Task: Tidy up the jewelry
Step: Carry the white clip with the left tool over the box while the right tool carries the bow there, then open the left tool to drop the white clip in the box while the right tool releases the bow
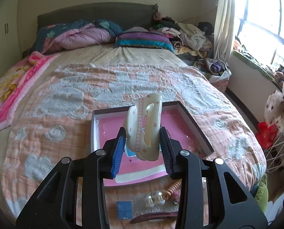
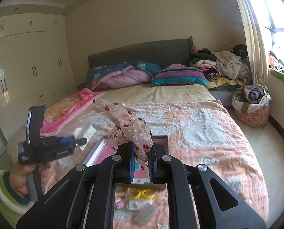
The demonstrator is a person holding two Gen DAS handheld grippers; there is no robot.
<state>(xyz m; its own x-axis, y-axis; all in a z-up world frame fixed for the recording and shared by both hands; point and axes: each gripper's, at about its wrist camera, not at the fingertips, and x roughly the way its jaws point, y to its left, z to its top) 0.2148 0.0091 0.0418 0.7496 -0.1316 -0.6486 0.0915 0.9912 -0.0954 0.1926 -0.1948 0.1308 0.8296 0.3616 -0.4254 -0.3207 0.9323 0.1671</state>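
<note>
Currently the cream hair claw point(image 1: 144, 127) is clamped between the pads of the left tool point(image 1: 143, 143), raised above the shallow box point(image 1: 195, 122) with the pink floor. One pad is blue point(image 1: 118, 152); the other is dark. The claw covers part of the box floor, and the printing there cannot be read. No loose item is visible inside the box.

The right tool point(image 2: 142, 158) is closed narrow on a sheer pink bow with red dots point(image 2: 130, 127); its tail extends toward 10 o'clock.

At 6 o'clock from the box, on the bed quilt point(image 1: 69, 87), lie one blue square point(image 1: 124, 210), one dark barrette point(image 1: 153, 216), one coiled orange tie point(image 1: 173, 188) and two pearly pieces point(image 1: 155, 199), partly hidden by the tool frame. The right view shows two yellow rings point(image 2: 141, 193).
</note>
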